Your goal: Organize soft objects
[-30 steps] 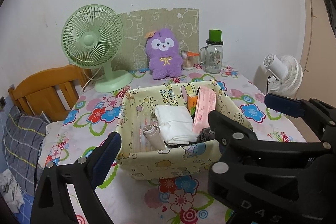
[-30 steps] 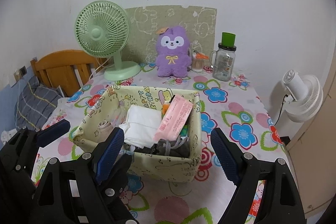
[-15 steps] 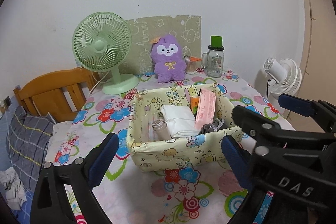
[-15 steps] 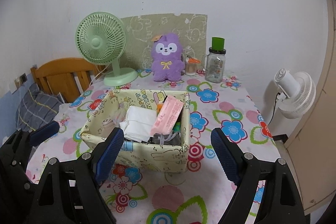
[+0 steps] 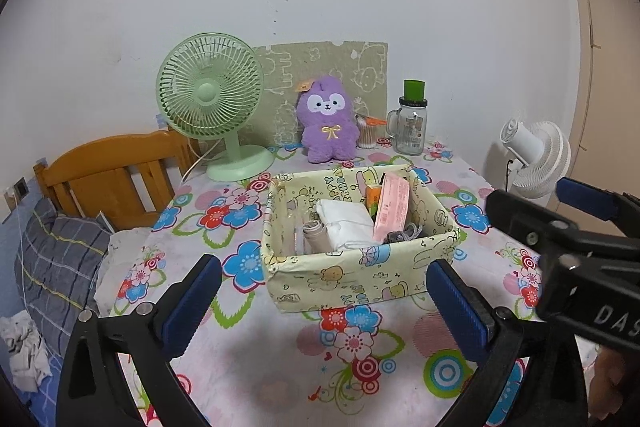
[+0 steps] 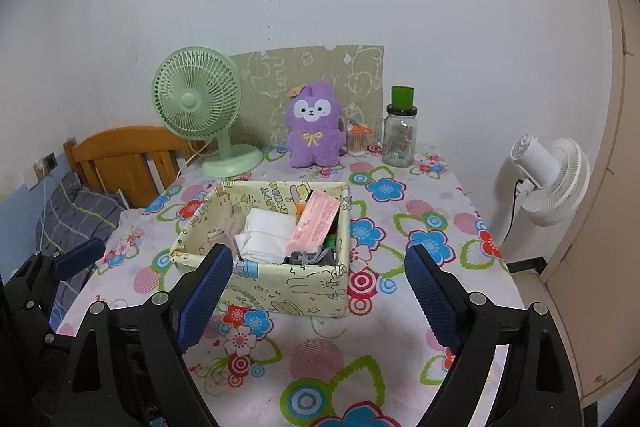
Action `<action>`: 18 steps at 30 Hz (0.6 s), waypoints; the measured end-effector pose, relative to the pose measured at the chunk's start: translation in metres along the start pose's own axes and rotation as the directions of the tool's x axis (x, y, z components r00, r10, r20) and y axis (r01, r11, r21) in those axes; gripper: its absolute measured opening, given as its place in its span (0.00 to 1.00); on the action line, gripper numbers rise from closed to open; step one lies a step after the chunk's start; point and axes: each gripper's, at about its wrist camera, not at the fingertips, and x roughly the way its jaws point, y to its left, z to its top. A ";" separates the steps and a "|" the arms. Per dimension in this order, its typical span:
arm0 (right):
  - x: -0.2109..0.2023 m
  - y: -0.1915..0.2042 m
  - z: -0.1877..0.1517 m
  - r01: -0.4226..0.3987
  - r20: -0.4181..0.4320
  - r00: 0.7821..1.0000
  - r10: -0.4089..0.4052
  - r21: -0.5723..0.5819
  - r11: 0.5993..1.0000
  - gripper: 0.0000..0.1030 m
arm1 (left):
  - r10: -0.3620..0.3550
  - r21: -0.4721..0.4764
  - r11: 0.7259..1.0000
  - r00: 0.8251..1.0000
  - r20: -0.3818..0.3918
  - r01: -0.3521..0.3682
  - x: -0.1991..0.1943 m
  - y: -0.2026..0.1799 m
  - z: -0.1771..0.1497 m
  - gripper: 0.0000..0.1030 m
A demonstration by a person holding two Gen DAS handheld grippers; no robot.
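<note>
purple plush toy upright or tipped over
Upright. The purple plush toy stands on the table at the back, face forward, in front of the patterned board, outside the fabric basket.

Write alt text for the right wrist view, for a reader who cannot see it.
An open, empty right gripper hovers above a floral tablecloth, facing a yellow fabric storage box that holds folded white cloth and a pink packet. A purple plush toy, green desk fan and glass jar stand at the wall.
</note>
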 end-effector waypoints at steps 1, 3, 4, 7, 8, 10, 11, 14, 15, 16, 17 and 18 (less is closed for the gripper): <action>-0.003 0.000 0.000 0.001 0.004 1.000 -0.001 0.001 1.000 0.89 | 0.003 -0.002 1.000 1.000 0.001 -0.003 -0.002 0.001 -0.001 1.00; -0.008 -0.002 -0.001 0.006 0.014 1.000 -0.006 0.002 1.000 0.89 | 0.003 -0.016 1.000 1.000 0.002 -0.003 -0.006 0.004 -0.002 1.00; -0.012 -0.003 -0.002 0.011 0.021 1.000 -0.011 0.003 1.000 0.89 | 0.000 -0.023 1.000 1.000 0.003 0.001 -0.008 0.006 -0.003 1.00; -0.018 -0.006 -0.004 0.020 0.028 0.999 -0.020 0.006 1.000 0.89 | -0.005 -0.027 1.000 1.000 0.008 0.006 -0.016 0.009 -0.006 1.00; -0.020 -0.006 -0.005 0.023 0.028 0.999 -0.023 0.008 1.000 0.89 | -0.005 -0.024 1.000 1.000 0.012 0.005 -0.019 0.009 -0.006 1.00; -0.024 -0.008 -0.008 0.031 0.027 0.999 -0.031 0.012 0.999 0.89 | -0.001 -0.018 1.000 1.000 0.023 0.001 -0.024 0.009 -0.007 1.00; -0.026 -0.009 -0.009 0.034 0.030 0.999 -0.034 0.013 0.999 0.89 | 0.000 -0.017 1.000 1.000 0.029 0.000 -0.027 0.009 -0.007 1.00; -0.032 -0.010 -0.012 0.036 0.039 0.999 -0.037 0.021 0.999 0.90 | 0.000 -0.024 1.000 0.999 0.046 0.001 -0.035 0.011 -0.007 1.00; -0.034 -0.011 -0.013 0.033 0.043 0.998 -0.034 0.023 0.999 0.90 | 0.000 -0.029 1.000 0.999 0.053 0.002 -0.038 0.012 -0.007 1.00; -0.037 -0.011 -0.014 0.030 0.046 0.998 -0.031 0.024 0.999 0.90 | -0.001 -0.034 0.999 0.998 0.057 0.003 -0.040 0.012 -0.006 1.00; -0.039 -0.011 -0.015 0.027 0.049 0.998 -0.029 0.024 0.999 0.91 | -0.002 -0.040 0.999 0.998 0.059 0.005 -0.041 0.013 -0.006 1.00; -0.041 -0.011 -0.016 0.027 0.051 0.998 -0.028 0.023 0.999 0.92 | -0.005 -0.045 0.999 0.998 0.058 0.008 -0.043 0.013 -0.007 1.00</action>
